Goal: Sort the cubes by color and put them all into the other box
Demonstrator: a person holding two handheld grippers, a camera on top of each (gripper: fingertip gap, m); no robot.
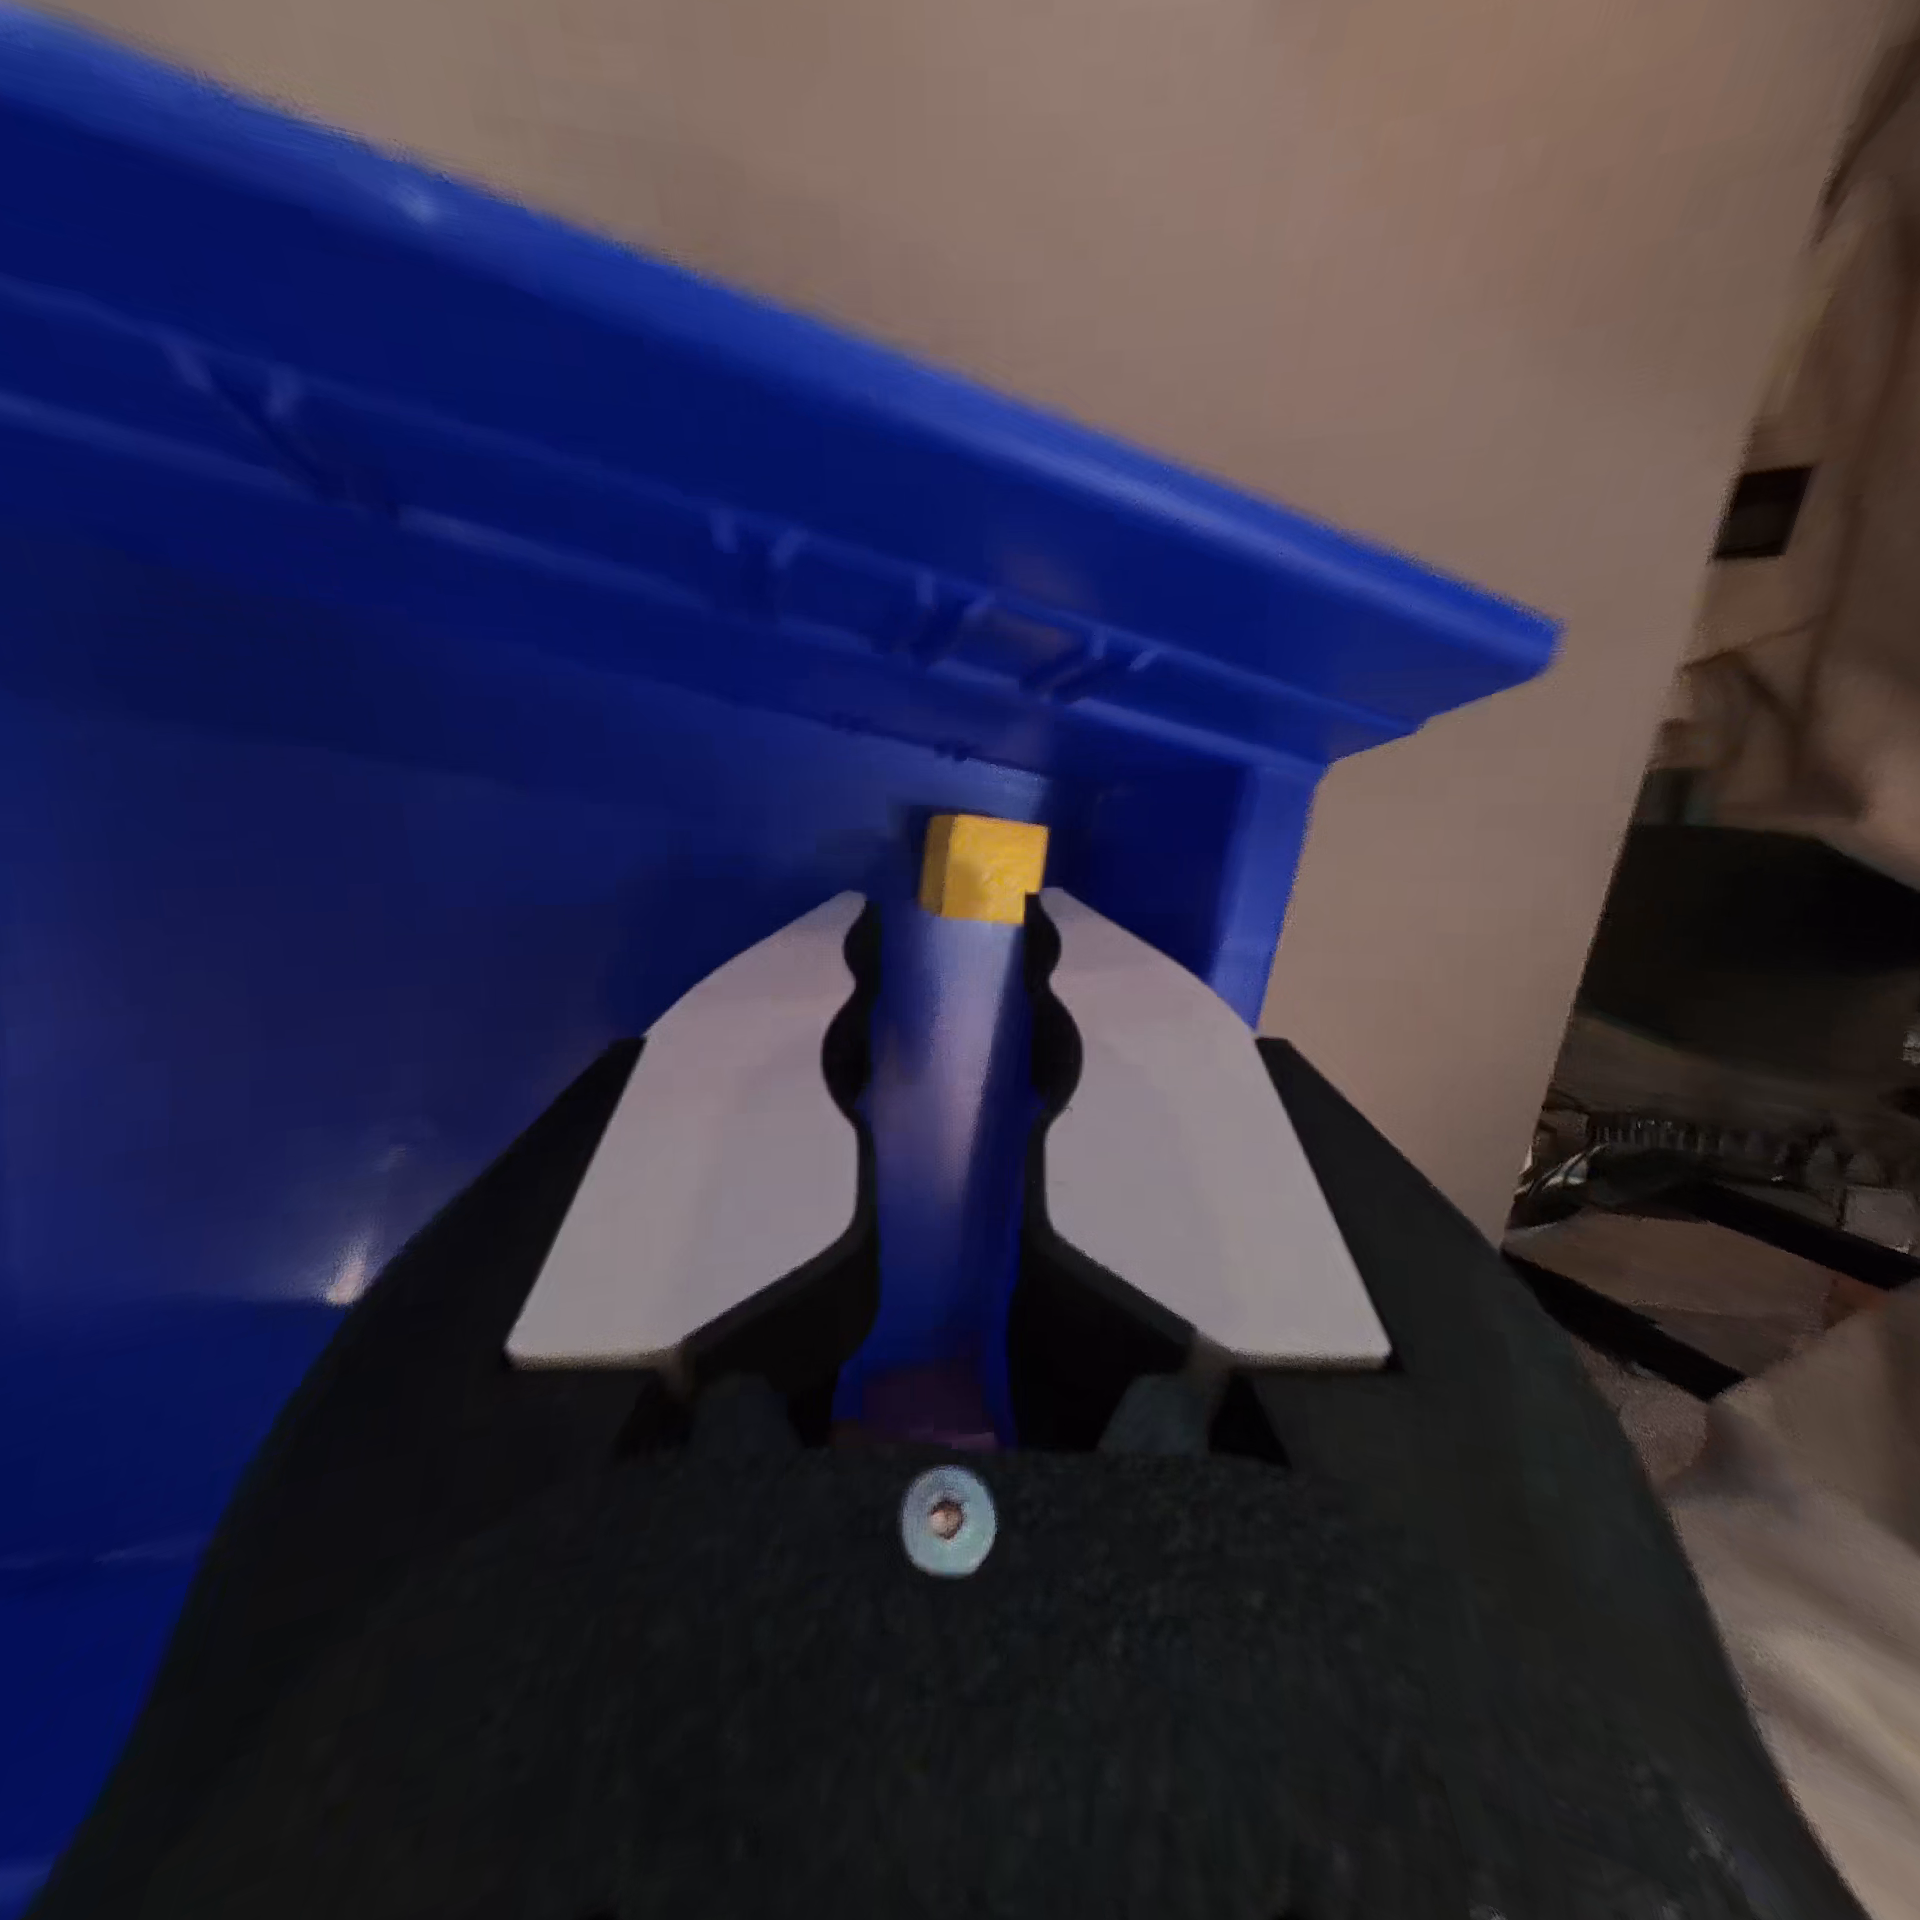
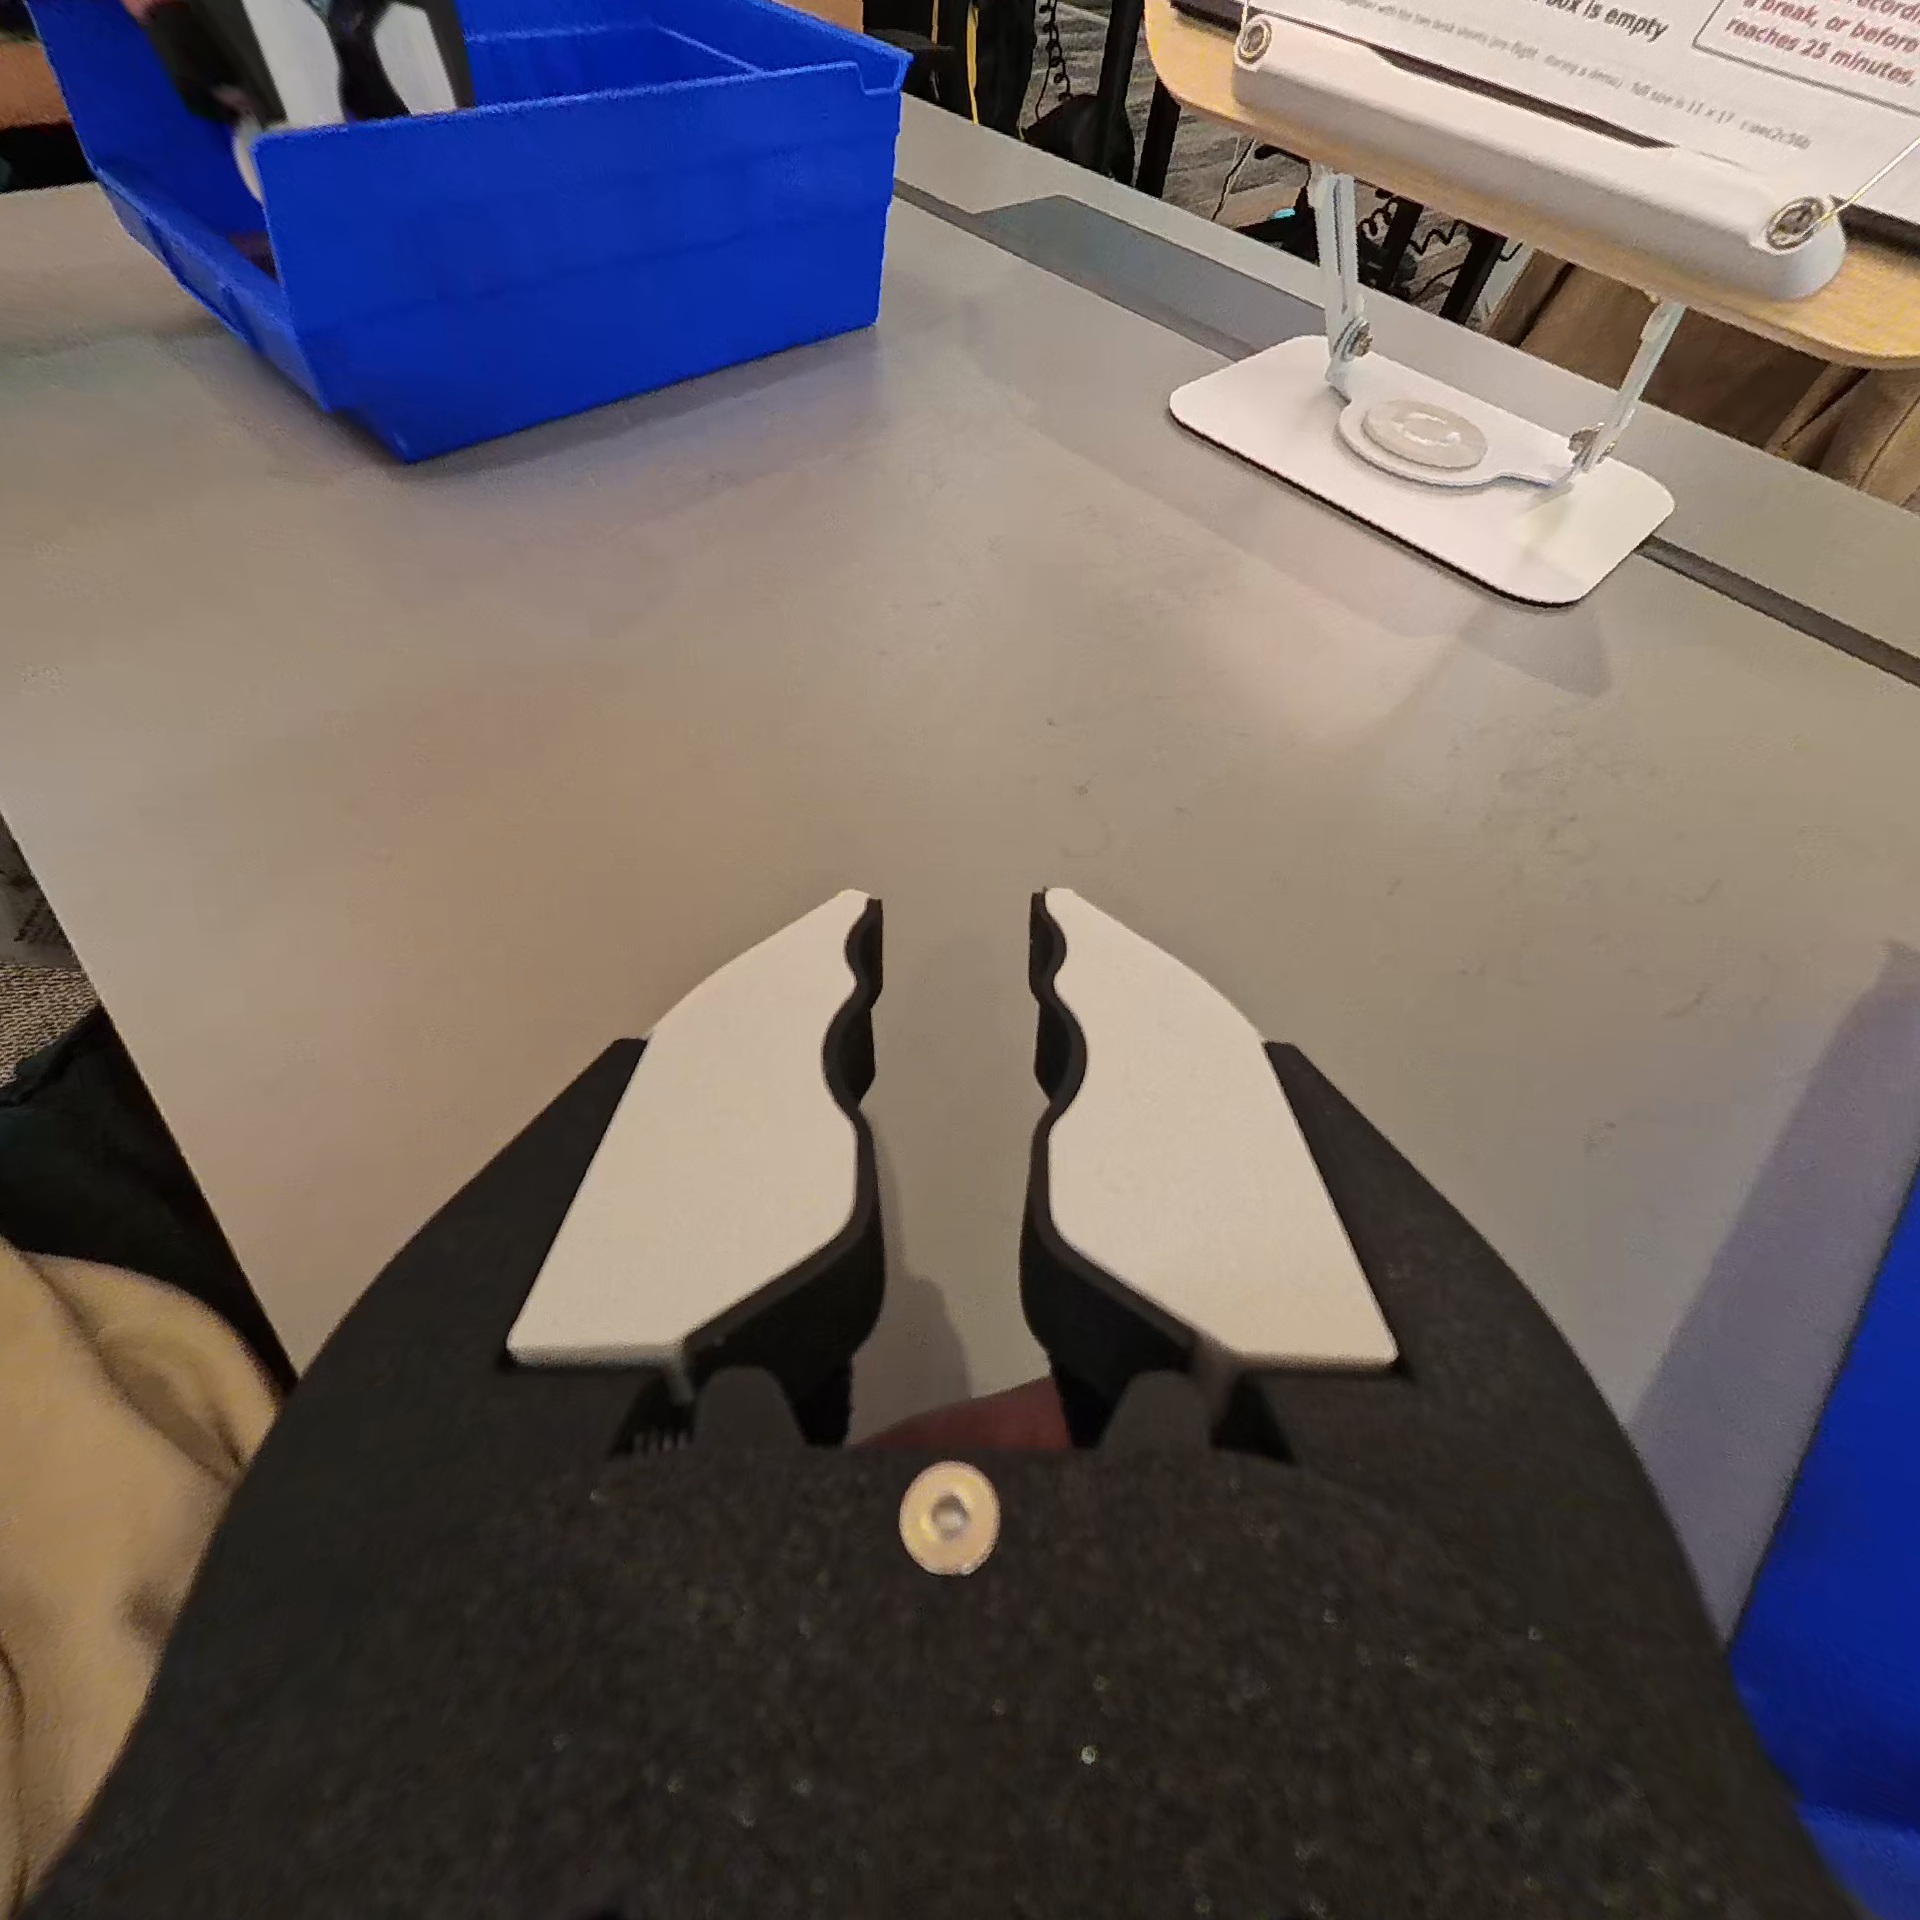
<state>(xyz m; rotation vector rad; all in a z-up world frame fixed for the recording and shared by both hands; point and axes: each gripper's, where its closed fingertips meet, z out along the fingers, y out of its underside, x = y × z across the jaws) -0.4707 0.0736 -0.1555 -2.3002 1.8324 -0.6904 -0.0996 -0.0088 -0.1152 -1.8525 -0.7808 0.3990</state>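
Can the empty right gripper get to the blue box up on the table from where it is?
Probably yes. The right gripper is open and holds nothing, and only bare grey table lies between it and the blue box. The white stand sits off to the side, out of that path.

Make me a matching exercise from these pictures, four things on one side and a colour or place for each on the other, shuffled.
1 cube
2 box
3 stand
4 right gripper

A white, on the table
B yellow, at the left gripper tips
C fingers apart, empty
D blue, left gripper inside

Pairs: 1-B, 2-D, 3-A, 4-C
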